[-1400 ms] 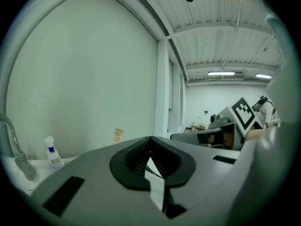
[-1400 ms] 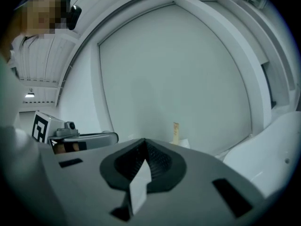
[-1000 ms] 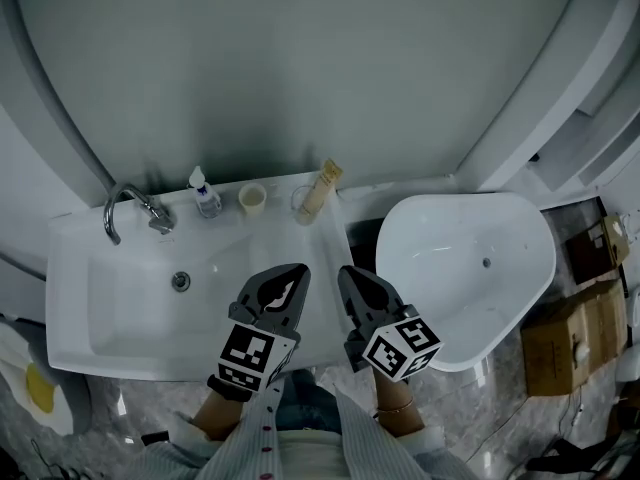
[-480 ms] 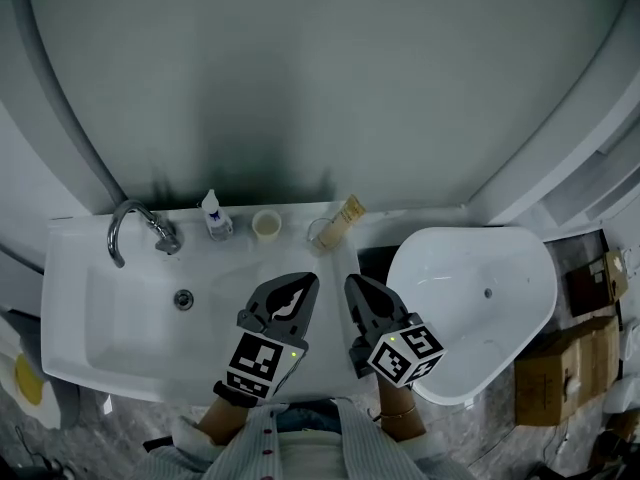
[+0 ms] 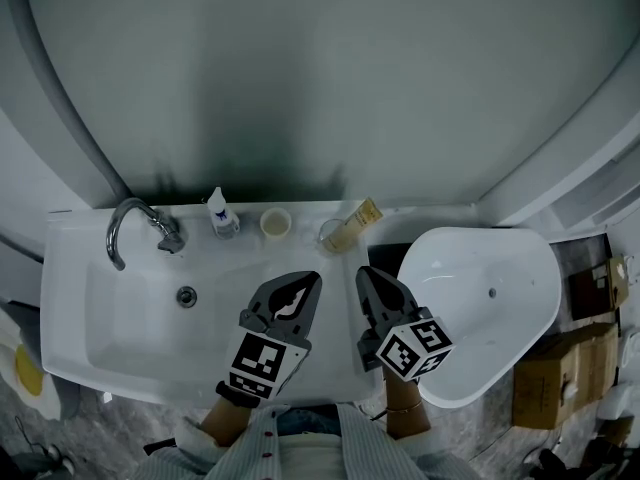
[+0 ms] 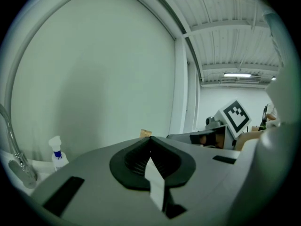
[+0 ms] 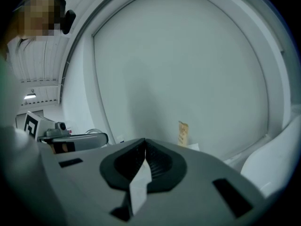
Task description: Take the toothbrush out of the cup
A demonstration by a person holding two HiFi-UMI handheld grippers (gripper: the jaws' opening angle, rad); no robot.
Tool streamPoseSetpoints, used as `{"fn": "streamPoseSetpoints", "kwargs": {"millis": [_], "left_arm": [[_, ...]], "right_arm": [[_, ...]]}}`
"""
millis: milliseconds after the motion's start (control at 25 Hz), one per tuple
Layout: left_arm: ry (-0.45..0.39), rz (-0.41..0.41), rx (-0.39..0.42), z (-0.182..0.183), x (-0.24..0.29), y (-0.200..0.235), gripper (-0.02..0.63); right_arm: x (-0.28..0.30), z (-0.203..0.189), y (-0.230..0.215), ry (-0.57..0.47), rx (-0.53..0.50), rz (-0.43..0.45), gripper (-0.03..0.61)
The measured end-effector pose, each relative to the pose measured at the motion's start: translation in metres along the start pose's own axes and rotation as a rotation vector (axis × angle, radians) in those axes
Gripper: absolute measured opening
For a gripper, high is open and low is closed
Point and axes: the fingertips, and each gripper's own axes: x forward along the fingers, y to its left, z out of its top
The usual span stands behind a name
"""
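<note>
A tan-wrapped toothbrush leans to the right out of a clear cup on the back ledge of the white sink. Its tan top shows past the jaws in the right gripper view, and just peeks over the jaw tips in the left gripper view. My left gripper and right gripper hover side by side over the sink's front right, short of the cup. Both are shut and hold nothing.
A chrome tap, a small bottle with a blue neck and a small beige cup stand along the ledge left of the clear cup. A white basin sits to the right, with cardboard boxes beyond it.
Both grippers have moved a little toward the back ledge and the cup, still shut. The head view has shifted, so the sink sits lower in the picture.
</note>
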Motion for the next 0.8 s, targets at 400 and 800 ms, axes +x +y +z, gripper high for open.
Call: {"fn": "streamPoseSetpoints", "kwargs": {"millis": [400,800], "left_arm": [[0.024,-0.021,-0.027,-0.014,0.013,0.009,0.017],[0.054,-0.043,-0.065,-0.039,0.036,0.023,0.017]], "right_arm": [[0.02,-0.01,-0.016,0.053,0.008,-0.026,0.033],[0.043,-0.023,-0.044,0.087,0.034,-0.079,0.102]]}}
